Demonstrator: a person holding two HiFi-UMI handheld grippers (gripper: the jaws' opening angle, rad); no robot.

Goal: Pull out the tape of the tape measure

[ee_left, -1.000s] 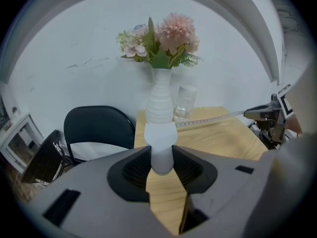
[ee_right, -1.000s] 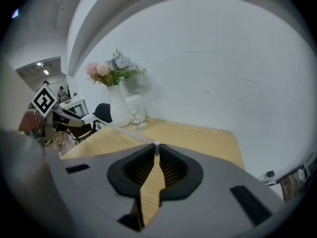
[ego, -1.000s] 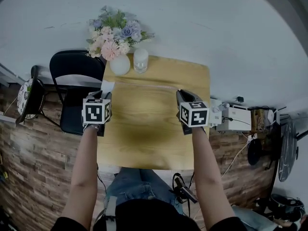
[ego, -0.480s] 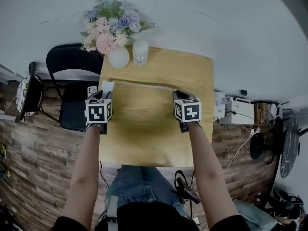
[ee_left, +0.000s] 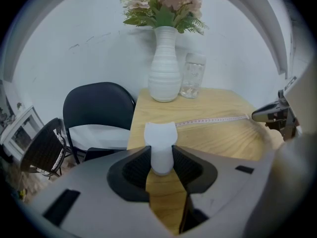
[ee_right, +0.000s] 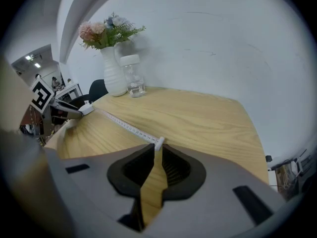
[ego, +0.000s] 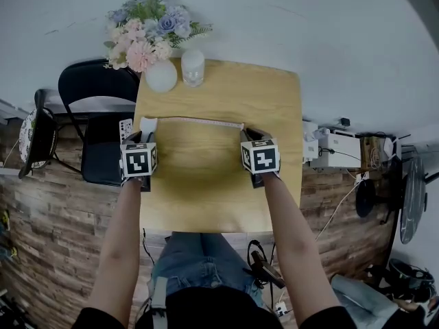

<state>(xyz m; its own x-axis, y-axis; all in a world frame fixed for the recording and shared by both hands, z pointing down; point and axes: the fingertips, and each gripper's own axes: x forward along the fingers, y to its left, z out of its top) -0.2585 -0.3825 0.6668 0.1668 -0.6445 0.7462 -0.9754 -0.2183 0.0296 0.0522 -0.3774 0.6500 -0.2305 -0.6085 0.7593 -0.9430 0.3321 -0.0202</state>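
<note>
Our left gripper [ee_left: 161, 157] is clenched on the smooth, white, rounded case [ee_left: 160, 133] at about ten o'clock on the pale wood-grain table [ego: 219, 197], while our right gripper [ee_right: 157, 153] pinches the small white end tab [ee_right: 159, 142] of the thin ruled tape [ee_right: 124, 125], stretched straight across toward two o'clock.

Light wooden tabletop [ego: 206, 197] bare over near half and right side, far-left corner blocked by white ribbed vase of pink and blue flowers [ego: 162, 76] with clear glass jar [ego: 193, 68] just beside, thin pale tape [ego: 199, 120] strung left-right across middle, black folding chair [ego: 96, 115] against left edge, white wall [ego: 309, 33] close behind.
</note>
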